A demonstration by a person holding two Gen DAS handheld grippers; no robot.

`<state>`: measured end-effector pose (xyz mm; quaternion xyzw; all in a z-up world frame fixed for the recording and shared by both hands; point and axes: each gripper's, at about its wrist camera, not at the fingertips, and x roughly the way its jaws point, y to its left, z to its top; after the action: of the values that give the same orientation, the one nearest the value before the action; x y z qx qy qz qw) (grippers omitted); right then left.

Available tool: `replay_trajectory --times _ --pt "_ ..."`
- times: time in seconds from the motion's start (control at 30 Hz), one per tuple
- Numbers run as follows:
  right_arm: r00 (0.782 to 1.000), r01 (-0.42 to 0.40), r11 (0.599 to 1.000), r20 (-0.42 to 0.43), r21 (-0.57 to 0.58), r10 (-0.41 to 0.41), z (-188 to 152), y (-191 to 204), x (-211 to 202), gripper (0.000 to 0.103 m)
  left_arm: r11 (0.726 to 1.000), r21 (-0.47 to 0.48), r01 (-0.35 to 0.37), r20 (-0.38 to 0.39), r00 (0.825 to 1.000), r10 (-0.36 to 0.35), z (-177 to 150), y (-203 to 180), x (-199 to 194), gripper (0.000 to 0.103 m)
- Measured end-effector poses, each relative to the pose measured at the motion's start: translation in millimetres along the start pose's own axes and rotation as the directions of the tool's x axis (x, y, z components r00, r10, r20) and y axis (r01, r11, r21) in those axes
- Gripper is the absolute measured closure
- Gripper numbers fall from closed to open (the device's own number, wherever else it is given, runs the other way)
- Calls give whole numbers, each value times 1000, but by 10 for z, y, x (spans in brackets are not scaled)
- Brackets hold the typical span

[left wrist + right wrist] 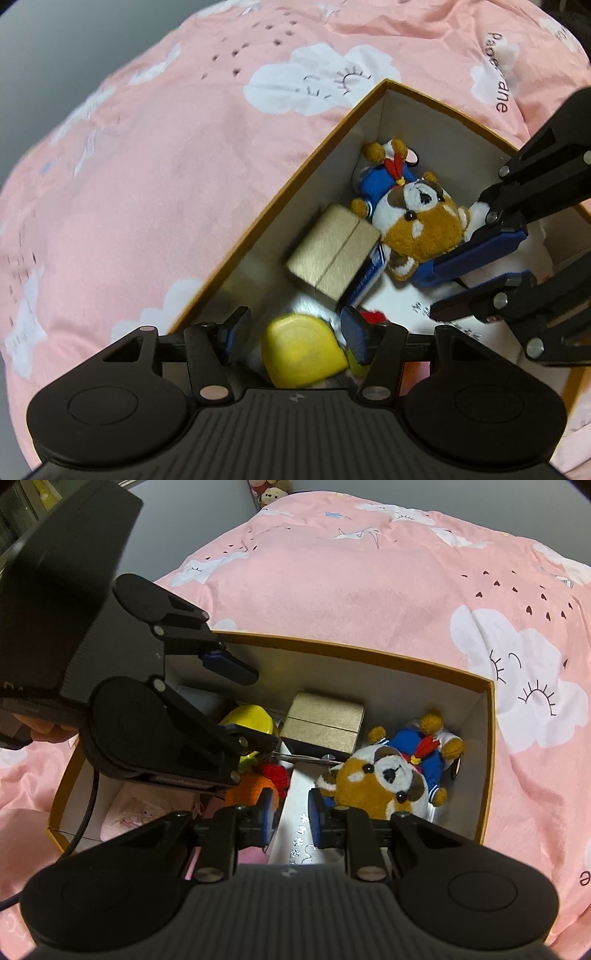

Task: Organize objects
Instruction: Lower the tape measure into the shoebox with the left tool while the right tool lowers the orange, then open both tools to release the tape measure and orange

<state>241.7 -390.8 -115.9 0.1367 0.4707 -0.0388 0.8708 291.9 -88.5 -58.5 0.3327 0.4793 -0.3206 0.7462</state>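
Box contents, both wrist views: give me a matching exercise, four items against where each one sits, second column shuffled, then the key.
Items:
1. plush
2. gold case
3. yellow tape measure
4. red yarn piece

Places:
A. between the left claw's fingers
B. near the box corner, head toward the right claw
C. beside the orange knit item
D. between the plush and the tape measure, resting on a blue-edged item

Pairs: 1-B, 2-D, 3-A, 4-C
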Motion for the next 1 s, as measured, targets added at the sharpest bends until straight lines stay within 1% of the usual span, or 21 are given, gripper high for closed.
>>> replay_trajectory --times 0.07,0.1,0.3,0.33,0.37,0.43,0.5,0.57,0.6,0.63,0.67,0.73,0.83,1.0 --pt "1000 -2 1000 4 -1 2 -2 1 -11 81 999 -47 20 -37 999 -22 -40 53 4 37" --pt "1000 -3 1000 5 -2 3 -10 -7 -13 81 998 -48 27 -49 998 -29 -83 60 1 38" --pt "1000 -5 1000 3 6 5 -38 -23 4 80 999 36 18 -124 992 -14 -219 -67 88 38" --pt "1000 -4 1000 1 7 4 -43 -24 9 80 999 49 -2 -130 991 9 -236 -85 120 41" --pt "1000 -5 1000 -2 7 5 -49 -22 16 80 997 66 -25 -128 991 33 -249 -107 145 47" --pt "1000 -7 1000 -5 7 7 -55 -25 11 80 995 94 -38 -132 990 50 -258 -139 192 55" --pt "1000 -7 1000 -9 6 8 -59 -23 25 80 992 115 -61 -113 991 74 -249 -163 196 62" --pt "1000 -6 1000 -11 5 6 -63 -21 29 80 991 119 -65 -107 991 78 -230 -162 191 77" --pt "1000 -6 1000 -12 7 6 -66 -23 30 80 991 113 -68 -102 992 79 -219 -155 185 82" --pt "1000 -5 1000 -14 9 5 -68 -26 34 80 991 111 -75 -94 992 86 -213 -147 180 92" --pt "1000 -5 1000 -14 12 5 -71 -32 36 80 990 108 -91 -83 992 100 -206 -138 171 95" --pt "1000 -6 1000 -14 14 6 -74 -34 45 80 990 90 -106 -54 992 111 -187 -111 136 97" --pt "1000 -6 1000 -15 14 6 -75 -36 47 79 991 55 -126 -23 992 127 -146 -79 96 103" --pt "1000 -8 1000 -11 18 8 -76 -37 38 79 994 19 -107 32 994 107 -52 -96 34 103"
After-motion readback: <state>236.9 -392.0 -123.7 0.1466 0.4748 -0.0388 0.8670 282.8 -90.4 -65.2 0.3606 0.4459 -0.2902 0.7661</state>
